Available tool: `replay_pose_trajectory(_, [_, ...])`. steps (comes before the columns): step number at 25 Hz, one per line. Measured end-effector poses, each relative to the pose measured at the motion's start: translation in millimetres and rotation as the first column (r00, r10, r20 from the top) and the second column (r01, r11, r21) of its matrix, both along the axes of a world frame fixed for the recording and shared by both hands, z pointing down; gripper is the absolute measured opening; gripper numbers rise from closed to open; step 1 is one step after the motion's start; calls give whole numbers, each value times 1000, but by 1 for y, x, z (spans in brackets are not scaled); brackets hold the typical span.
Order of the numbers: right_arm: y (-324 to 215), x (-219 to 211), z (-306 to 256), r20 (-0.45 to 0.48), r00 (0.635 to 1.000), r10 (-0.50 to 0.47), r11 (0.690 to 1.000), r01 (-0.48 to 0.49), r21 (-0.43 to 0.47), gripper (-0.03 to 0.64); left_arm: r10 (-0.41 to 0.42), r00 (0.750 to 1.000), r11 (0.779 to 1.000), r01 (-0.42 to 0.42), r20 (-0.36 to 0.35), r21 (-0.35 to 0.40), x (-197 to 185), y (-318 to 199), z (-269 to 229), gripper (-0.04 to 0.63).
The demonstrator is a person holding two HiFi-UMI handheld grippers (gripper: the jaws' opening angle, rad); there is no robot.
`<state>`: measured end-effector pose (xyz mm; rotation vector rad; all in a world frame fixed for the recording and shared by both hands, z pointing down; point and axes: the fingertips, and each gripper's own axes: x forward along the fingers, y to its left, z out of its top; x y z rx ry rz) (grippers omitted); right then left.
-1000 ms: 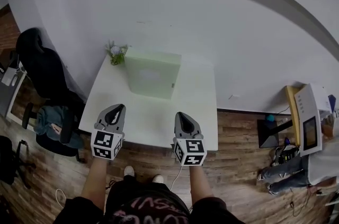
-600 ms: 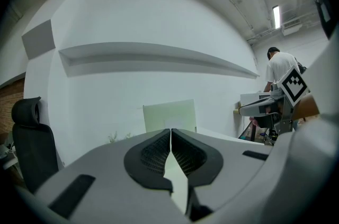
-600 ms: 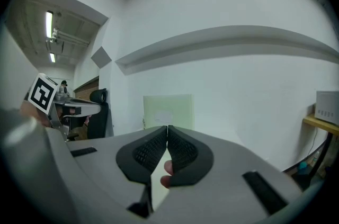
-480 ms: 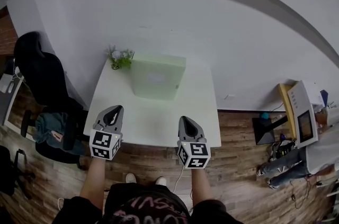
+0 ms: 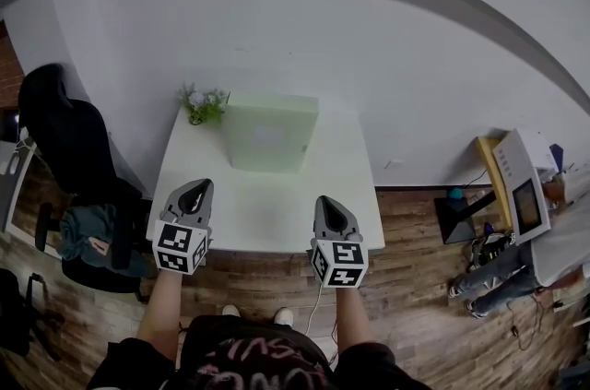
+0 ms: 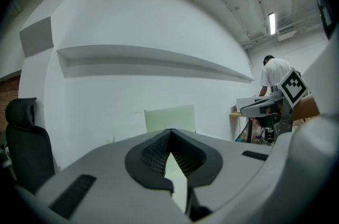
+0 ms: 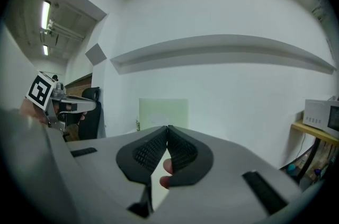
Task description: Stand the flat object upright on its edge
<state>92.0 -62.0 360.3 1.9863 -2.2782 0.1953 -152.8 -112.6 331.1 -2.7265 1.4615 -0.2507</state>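
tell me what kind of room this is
Probably an office or lab workroom: a white table against a bare white wall, a black office chair beside it, and a machine with a screen at the right, all on wood flooring.

free: near half of table [image 5: 267,208] | obstacles: green board [image 5: 269,135] and plant [image 5: 205,103] at far edge (against wall [image 5: 277,38])
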Motion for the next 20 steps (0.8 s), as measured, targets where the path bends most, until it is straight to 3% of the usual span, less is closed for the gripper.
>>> replay_pose_trajectory(20, [-6, -3, -17, -23, 1000, -9, 999, 10, 34, 23, -28, 999, 1000, 28, -23, 11, -9, 7, -16, 14])
